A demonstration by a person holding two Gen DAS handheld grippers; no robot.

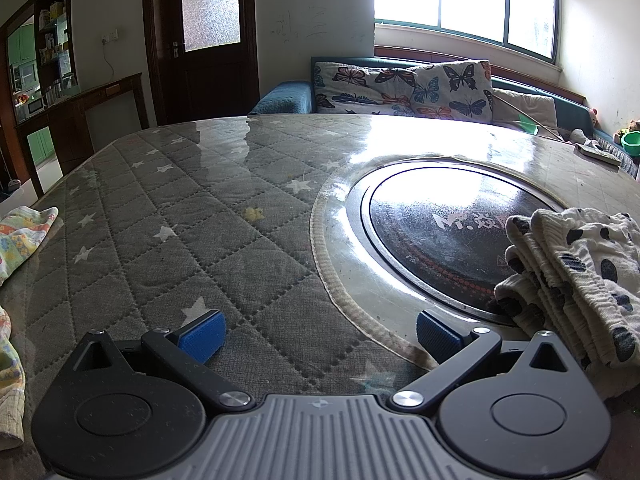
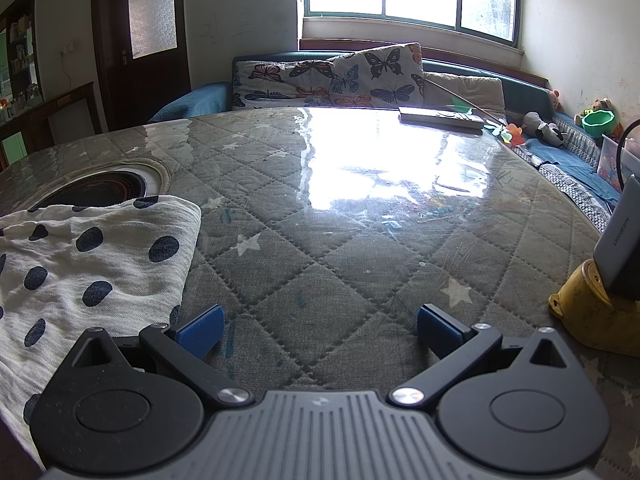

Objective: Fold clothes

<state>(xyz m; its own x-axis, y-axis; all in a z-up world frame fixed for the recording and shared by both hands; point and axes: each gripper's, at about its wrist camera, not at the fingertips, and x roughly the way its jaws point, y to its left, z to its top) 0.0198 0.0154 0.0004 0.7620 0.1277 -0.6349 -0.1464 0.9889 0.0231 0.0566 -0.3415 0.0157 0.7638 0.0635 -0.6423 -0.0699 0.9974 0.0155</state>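
Two identical hand-held grippers fill the lower edge of each wrist view. The left gripper (image 1: pixel 318 330) and the right gripper (image 2: pixel 318 330) each have a grey ribbed body at the centre, flanked by two matte black housings with round raised discs and triangular cut-outs. Black link arms, pinned with silver round-headed screws, angle outward to fingers (image 1: pixel 202 336) tipped with blue, finely textured pads (image 2: pixel 436 330). A small crosshair mark sits at the top centre of each grey body. The black plastic shows faint dust specks.
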